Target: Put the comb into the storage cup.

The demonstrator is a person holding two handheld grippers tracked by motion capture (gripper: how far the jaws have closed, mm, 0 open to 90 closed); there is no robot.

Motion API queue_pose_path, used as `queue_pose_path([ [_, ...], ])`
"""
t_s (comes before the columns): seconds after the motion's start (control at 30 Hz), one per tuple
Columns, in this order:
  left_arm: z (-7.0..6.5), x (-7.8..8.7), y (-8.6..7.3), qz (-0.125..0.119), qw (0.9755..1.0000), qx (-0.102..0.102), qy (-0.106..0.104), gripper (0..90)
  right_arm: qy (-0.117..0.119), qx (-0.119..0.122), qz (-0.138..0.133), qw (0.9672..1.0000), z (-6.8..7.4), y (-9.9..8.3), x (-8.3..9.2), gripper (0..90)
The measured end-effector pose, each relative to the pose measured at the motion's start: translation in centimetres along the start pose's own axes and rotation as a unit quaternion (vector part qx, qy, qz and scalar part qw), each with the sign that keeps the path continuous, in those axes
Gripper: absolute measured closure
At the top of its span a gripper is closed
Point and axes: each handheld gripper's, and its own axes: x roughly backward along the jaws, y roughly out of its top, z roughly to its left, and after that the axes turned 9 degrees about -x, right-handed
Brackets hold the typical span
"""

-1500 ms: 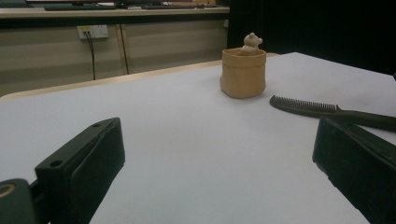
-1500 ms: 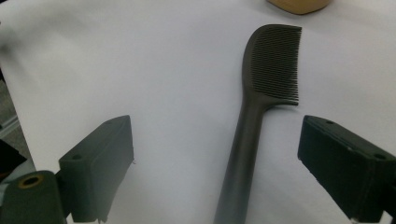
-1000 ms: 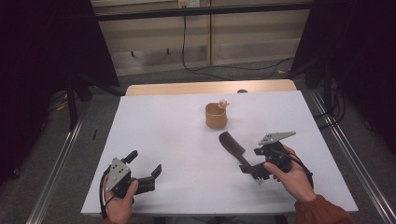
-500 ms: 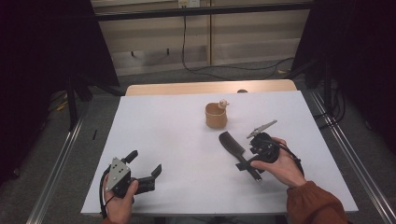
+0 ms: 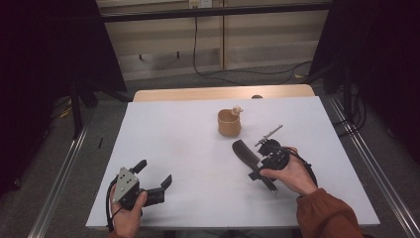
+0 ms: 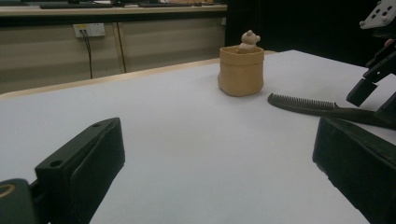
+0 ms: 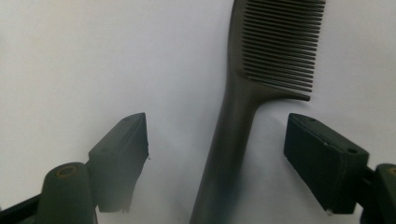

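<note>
A dark comb (image 5: pixel 244 151) lies flat on the white table (image 5: pixel 183 139), teeth end toward a tan pot (image 5: pixel 229 123) with a small bear figure (image 5: pixel 237 110) at its rim. My right gripper (image 5: pixel 261 168) is tipped down over the comb's handle and is open. In the right gripper view the comb (image 7: pixel 236 121) runs up between the two jaws without touching either, with the right gripper (image 7: pixel 217 140) spread around it. My left gripper (image 5: pixel 154 172) rests open at the front left with nothing in it. From the left gripper (image 6: pixel 219 158) I see the pot (image 6: pixel 240 70) and comb (image 6: pixel 308 105) ahead.
A wooden strip (image 5: pixel 223 92) borders the table's far edge. Metal rails (image 5: pixel 59 173) run along the floor on both sides. Cables hang on the back wall (image 5: pixel 198 49). Bare white surface lies between the two grippers.
My right gripper has swung left and tipped downward, bringing its open jaws over the comb's handle. The left gripper, the comb and the pot have stayed put.
</note>
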Motion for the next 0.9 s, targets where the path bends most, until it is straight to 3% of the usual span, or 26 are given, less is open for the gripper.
queue_pose_path([
  [0.27,0.0,0.0,0.0,0.000,1.0000,0.000,-0.001,2.4,-0.011,-0.010,0.032,0.9994,-0.1,0.8,-0.6,35.2],
  [0.37,0.0,0.0,0.0,0.000,1.0000,0.000,-0.001,2.4,-0.016,-0.003,0.043,0.9990,-0.1,1.1,-0.8,40.6],
  [0.43,0.0,0.0,0.0,0.000,1.0000,0.001,0.000,2.4,-0.018,0.001,0.045,0.9988,0.1,1.2,-1.0,46.5],
  [0.63,0.0,0.0,0.0,0.000,1.0000,0.001,0.000,2.4,-0.044,0.014,0.046,0.9979,0.4,1.3,-1.1,53.1],
  [0.9,0.0,0.1,0.0,0.000,1.0000,0.002,0.000,2.4,-0.069,-0.004,0.047,0.9966,0.6,1.4,-1.2,62.6],
])
